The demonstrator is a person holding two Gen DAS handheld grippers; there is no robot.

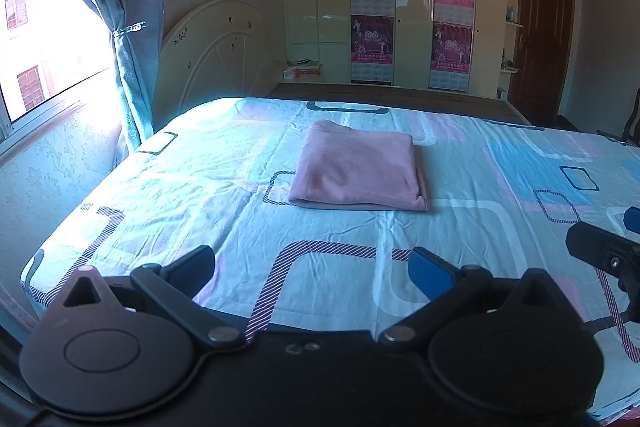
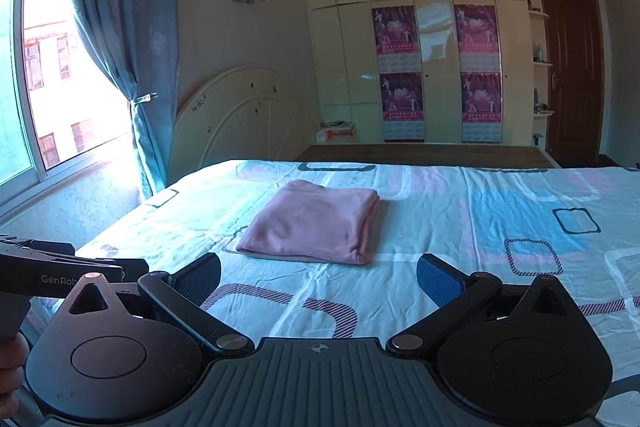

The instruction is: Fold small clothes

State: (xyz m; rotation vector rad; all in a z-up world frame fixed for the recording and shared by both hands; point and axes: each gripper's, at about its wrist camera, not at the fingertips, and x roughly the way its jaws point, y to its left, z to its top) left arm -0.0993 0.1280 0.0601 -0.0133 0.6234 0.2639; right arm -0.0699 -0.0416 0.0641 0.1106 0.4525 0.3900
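Both tools hang low over the near edge of the bed [image 1: 192, 163], fingers spread wide and gripping nothing: the left tool [image 1: 312, 267] and the right tool [image 2: 318, 277]. Ahead of them, well apart from either, a folded pink cloth [image 1: 358, 167] lies flat on the patterned sheet, its folded edge facing the tools and its long side running left to right. Only the right view shows a hand [image 2: 10, 371] at its left edge.
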